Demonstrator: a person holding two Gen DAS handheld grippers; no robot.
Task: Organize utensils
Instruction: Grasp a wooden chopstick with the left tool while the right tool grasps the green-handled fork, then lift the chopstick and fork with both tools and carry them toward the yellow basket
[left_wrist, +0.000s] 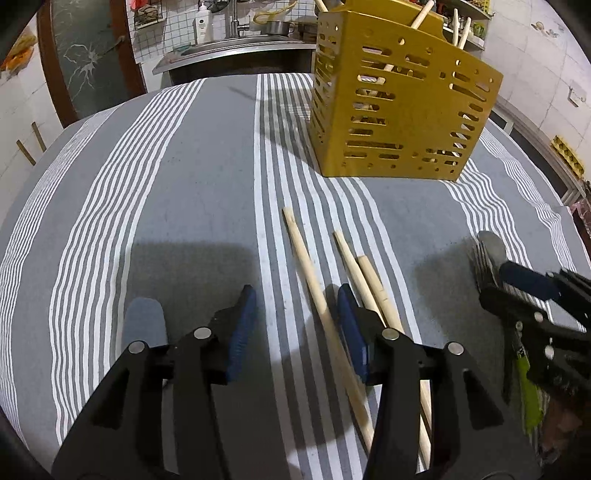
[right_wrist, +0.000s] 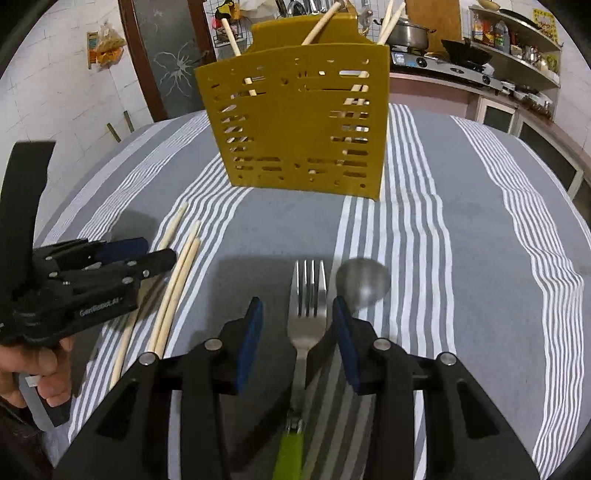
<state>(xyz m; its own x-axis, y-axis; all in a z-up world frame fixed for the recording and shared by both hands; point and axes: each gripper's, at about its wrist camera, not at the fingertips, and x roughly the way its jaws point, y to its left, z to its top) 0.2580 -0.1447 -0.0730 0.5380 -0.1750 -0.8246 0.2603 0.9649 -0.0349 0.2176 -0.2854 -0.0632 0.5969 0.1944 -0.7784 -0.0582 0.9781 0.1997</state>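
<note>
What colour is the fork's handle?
Lime green; the fork handle shows best in the right wrist view.

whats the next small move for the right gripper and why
Probably lower the right gripper a little and close it on the fork. The fork lies flat on the striped cloth with its neck between the open jaws, the pads apart from it. The spoon lies close on the right, so close squarely. The yellow holder stands straight ahead.

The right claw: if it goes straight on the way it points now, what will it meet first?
Most likely the fork: its neck lies between the open fingers of the right claw, tines ahead. The spoon lies slightly right.
</note>
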